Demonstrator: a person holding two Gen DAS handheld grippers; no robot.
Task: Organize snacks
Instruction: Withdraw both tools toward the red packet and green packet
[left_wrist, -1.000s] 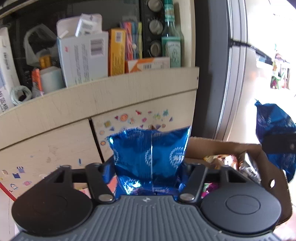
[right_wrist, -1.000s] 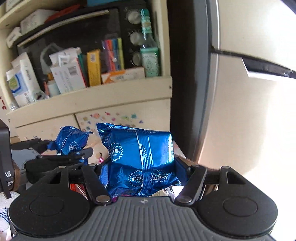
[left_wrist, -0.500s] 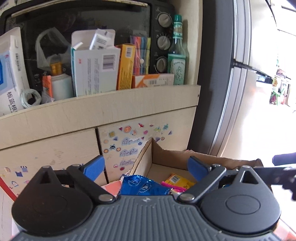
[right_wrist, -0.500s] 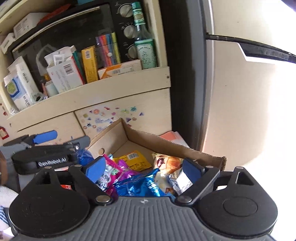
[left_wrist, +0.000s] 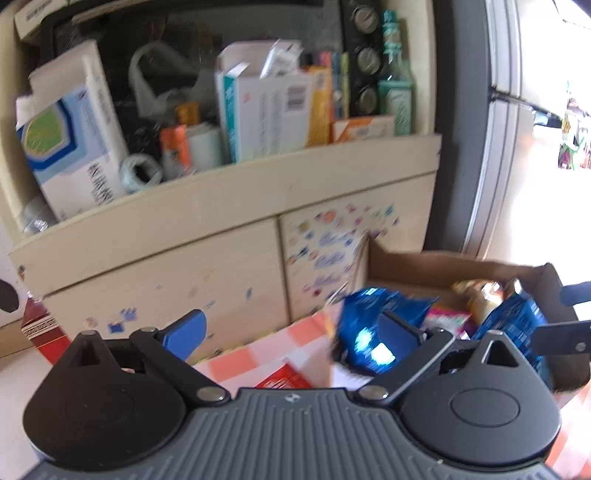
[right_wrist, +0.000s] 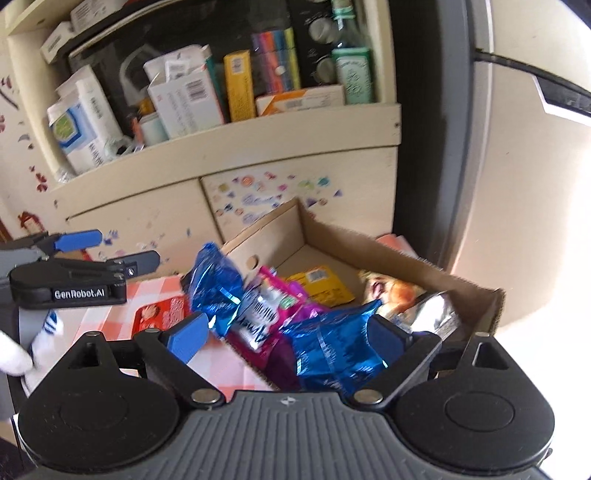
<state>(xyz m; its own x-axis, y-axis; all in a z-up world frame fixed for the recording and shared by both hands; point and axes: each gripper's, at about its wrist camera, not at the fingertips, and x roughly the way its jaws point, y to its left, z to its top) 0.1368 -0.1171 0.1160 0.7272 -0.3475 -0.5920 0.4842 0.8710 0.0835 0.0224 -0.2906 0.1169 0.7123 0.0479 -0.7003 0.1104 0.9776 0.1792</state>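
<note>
Cream cabinet, stickered door, cluttered shelf; bright daylight at right

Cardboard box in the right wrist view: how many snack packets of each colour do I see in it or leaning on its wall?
Blue packets: 2
Pink packet: 1
Yellow packet: 1
Orange and silver packet: 1 (it may be two, the blur hides the border)
Total: 5
</note>
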